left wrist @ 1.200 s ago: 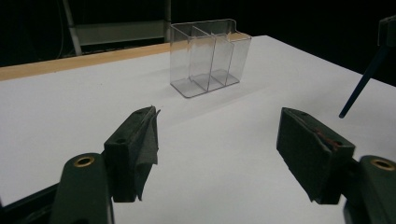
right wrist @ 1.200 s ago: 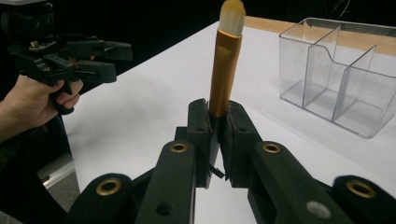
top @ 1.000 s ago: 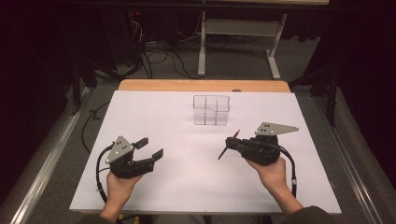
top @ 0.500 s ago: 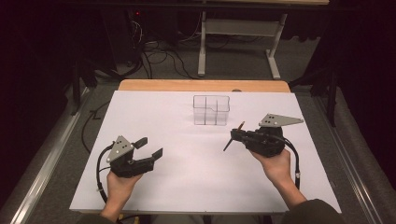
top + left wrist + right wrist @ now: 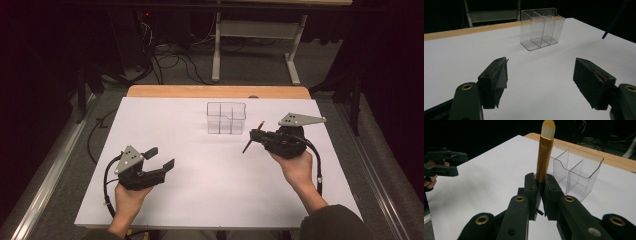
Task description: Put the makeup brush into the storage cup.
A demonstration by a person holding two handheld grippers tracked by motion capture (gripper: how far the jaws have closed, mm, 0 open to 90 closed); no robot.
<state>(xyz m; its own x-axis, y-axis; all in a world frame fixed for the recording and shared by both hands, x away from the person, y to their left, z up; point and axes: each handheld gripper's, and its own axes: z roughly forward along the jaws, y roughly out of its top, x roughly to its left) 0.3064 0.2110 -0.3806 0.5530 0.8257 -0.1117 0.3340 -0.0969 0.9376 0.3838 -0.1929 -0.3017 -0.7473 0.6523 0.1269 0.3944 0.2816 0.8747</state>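
A clear plastic organizer [image 5: 226, 119] with several compartments stands at the back middle of the white table [image 5: 200, 200]. My right gripper [image 5: 256, 134] hovers just right of it, shut on a thin brush [image 5: 246, 146]. In the right gripper view the brush [image 5: 544, 152] rises from between the pads of this gripper [image 5: 541, 190], showing a gold ferrule and pale bristles, with the organizer [image 5: 576, 172] close behind. My left gripper [image 5: 160, 157] rests low at the front left, open with nothing in it. In its own view the left gripper [image 5: 544, 77] faces the organizer [image 5: 541, 28].
A wooden strip [image 5: 215, 91] runs along the table's far edge. Beyond it are cables [image 5: 170, 65] on the floor and a metal frame [image 5: 250, 45]. Dark floor borders the table on both sides.
My right gripper has risen a little and moved toward the far side, closer to the organizer, with the brush still in it. The left gripper has stayed put.
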